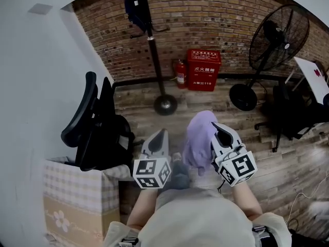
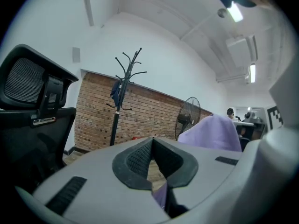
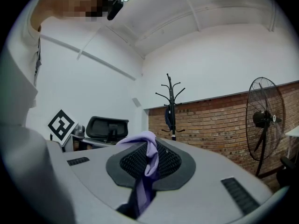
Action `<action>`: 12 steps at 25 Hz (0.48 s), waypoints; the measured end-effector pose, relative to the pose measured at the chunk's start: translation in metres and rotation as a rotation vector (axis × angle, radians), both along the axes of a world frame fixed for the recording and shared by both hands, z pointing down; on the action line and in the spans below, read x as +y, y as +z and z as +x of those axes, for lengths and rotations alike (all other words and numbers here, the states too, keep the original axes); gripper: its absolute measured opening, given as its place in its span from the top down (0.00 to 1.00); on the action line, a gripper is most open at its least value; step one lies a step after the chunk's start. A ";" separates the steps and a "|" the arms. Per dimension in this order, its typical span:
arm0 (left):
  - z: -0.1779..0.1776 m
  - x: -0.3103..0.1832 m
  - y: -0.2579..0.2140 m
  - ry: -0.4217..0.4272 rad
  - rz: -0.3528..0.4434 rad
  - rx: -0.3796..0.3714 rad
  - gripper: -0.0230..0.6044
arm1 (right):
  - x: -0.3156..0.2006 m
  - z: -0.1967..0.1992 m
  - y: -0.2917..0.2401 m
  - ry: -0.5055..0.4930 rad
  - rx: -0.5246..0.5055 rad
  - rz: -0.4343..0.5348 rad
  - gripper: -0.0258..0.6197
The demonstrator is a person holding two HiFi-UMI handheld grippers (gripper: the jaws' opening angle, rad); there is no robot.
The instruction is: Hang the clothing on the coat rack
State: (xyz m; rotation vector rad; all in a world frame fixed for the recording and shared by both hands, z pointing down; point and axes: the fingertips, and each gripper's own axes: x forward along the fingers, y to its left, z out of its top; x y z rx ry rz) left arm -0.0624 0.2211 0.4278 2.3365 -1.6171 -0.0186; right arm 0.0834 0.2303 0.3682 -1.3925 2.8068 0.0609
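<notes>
Room bright, evenly lit. Glare from ceiling strip lights [image 2: 235, 12], blown out to white (another at top of right gripper view). Pale walls [image 2: 154, 41] washed; shadows on floor [image 1: 288, 163] soft. Strong fisheye bending, black vignette at corners. Shell of left gripper [image 2: 152, 146] soft near lens. Lilac clothing [image 1: 199, 138] evenly lit.

Left tongs [image 2: 152, 140] jaws together; coat rack [image 2: 117, 125] ahead by brick wall [image 2: 93, 118]; purple clothing [image 2: 212, 134] at right.
</notes>
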 end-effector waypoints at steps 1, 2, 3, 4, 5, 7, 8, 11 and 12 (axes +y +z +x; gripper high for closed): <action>0.000 -0.008 0.000 -0.001 0.000 0.000 0.96 | -0.007 -0.001 -0.001 -0.001 0.001 -0.001 0.92; -0.001 -0.015 0.000 -0.001 0.000 0.001 0.96 | -0.015 -0.001 -0.001 -0.003 0.002 -0.002 0.92; -0.002 -0.023 0.000 -0.003 0.001 0.003 0.96 | -0.023 -0.003 -0.002 -0.006 0.003 -0.001 0.92; -0.004 -0.032 0.000 -0.004 0.004 0.006 0.96 | -0.032 -0.005 -0.002 -0.009 0.004 0.001 0.92; -0.006 -0.041 0.000 -0.006 0.007 0.009 0.96 | -0.040 -0.008 -0.002 -0.013 0.005 0.004 0.92; -0.012 -0.061 0.001 -0.012 0.011 0.012 0.96 | -0.059 -0.014 -0.003 -0.017 0.007 0.009 0.92; -0.016 -0.071 0.000 -0.014 0.012 0.013 0.96 | -0.070 -0.017 -0.005 -0.017 0.007 0.010 0.92; -0.024 -0.104 -0.004 -0.013 0.011 0.012 0.96 | -0.102 -0.027 -0.010 -0.018 0.007 0.016 0.92; -0.027 -0.114 -0.005 -0.012 0.011 0.010 0.96 | -0.113 -0.030 -0.013 -0.019 0.008 0.018 0.92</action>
